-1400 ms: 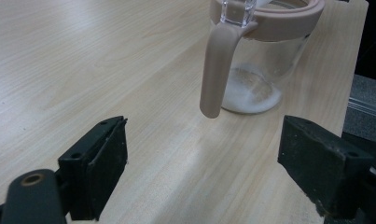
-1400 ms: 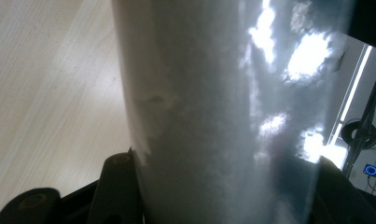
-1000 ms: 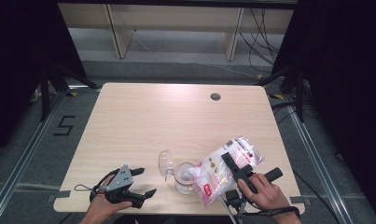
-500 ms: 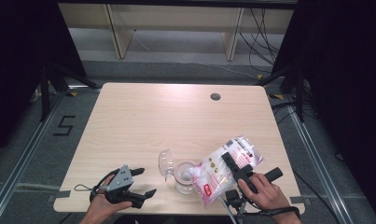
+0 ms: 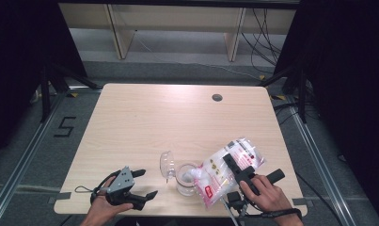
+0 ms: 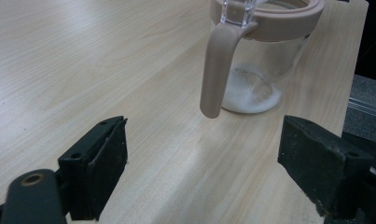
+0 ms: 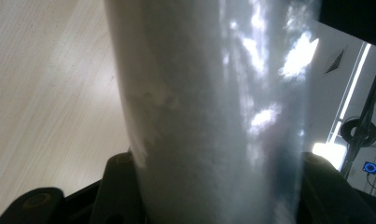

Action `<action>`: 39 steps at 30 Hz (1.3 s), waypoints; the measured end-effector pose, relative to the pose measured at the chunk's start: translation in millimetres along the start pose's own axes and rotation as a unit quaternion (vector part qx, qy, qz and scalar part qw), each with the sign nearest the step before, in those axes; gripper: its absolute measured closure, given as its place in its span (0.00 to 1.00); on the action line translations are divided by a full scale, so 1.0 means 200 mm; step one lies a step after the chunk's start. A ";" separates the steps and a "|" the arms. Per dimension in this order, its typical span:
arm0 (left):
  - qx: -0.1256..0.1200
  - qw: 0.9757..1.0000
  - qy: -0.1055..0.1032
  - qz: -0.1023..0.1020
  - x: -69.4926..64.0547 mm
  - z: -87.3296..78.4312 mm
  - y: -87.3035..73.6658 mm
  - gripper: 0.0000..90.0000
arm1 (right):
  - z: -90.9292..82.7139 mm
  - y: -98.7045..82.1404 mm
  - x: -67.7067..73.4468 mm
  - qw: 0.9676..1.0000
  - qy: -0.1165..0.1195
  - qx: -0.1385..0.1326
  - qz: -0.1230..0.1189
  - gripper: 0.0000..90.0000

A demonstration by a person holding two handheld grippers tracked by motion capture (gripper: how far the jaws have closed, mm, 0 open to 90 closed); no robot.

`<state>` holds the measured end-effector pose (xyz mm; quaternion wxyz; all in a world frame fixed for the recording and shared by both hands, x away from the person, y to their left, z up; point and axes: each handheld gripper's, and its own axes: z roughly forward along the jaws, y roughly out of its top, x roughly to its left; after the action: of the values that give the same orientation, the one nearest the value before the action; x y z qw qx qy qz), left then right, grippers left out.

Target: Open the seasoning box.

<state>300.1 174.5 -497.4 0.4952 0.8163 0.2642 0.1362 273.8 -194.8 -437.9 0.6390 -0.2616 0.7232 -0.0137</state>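
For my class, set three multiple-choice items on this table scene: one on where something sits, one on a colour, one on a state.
1. Where does the glass jar stand?
A. near the table's front edge, between the two grippers
B. at the far edge by the round hole
C. on the floor

2. What colour is the jar's rim?
A. bright blue
B. pale pinkish beige
C. black

3. How are the left gripper jaws?
A. shut on the jar
B. shut on the bag
C. open, holding nothing

Answers: 1 A, the high view shows it there. 2 B, the left gripper view shows the beige ring. 3 C, bare table lies between the jaws, while the right gripper holds the plastic bag.
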 end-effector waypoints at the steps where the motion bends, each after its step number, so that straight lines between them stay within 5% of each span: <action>1: -0.001 1.000 0.002 0.000 0.00 0.00 0.00 0.17 | 0.00 0.00 0.00 1.000 -0.002 -0.002 -0.004 0.61; 39: -0.001 1.000 0.001 0.000 0.00 0.00 0.00 0.17 | 0.00 -0.02 0.00 1.000 0.002 0.007 0.003 0.62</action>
<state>299.9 174.4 -497.6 0.4957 0.8157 0.2647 0.1371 275.8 -197.6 -436.0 0.6393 -0.2551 0.7252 -0.0168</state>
